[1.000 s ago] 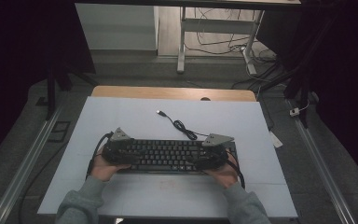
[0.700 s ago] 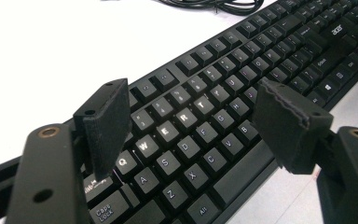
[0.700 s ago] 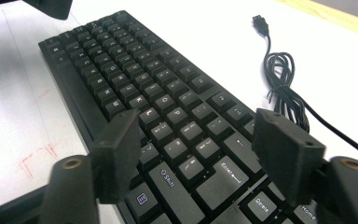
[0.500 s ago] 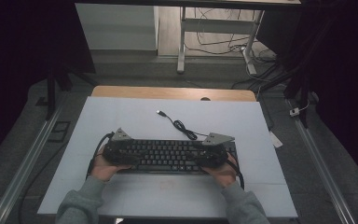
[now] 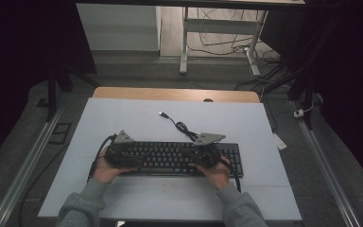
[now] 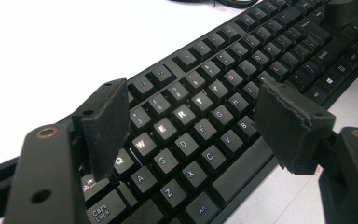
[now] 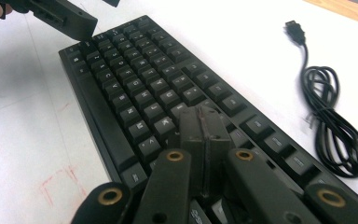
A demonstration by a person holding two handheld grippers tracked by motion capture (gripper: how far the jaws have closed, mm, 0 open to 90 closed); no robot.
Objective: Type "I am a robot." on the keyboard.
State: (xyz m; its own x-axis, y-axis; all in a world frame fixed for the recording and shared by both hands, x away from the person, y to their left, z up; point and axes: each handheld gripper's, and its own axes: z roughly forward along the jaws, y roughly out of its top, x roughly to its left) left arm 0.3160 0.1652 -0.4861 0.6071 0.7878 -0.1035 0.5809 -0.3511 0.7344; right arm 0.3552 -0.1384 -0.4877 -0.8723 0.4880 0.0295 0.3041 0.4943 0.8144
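A black keyboard (image 5: 170, 158) lies across the white table top (image 5: 137, 118), and both grippers hover over it. My left gripper (image 5: 123, 153) is above its left end, jaws wide apart over the letter keys (image 6: 193, 93), with nothing between them and no pad touching the keyboard (image 6: 205, 107). My right gripper (image 5: 203, 153) is right of the middle. Its jaws have just been closing and now stand pressed together (image 7: 200, 112) just above the keyboard (image 7: 135, 79), with nothing between them. I cannot tell whether the tips touch a key.
The keyboard's black cable (image 5: 184, 127) lies coiled behind it and ends in a loose USB plug (image 5: 162, 114); the right gripper view has this cable (image 7: 328, 116) at the right. A wooden strip (image 5: 175, 93) edges the table's far side. Bare white table lies in front of the keyboard.
My right gripper has shifted a little to the left, from the keyboard's right end toward its middle. The left gripper and the keyboard have kept still.
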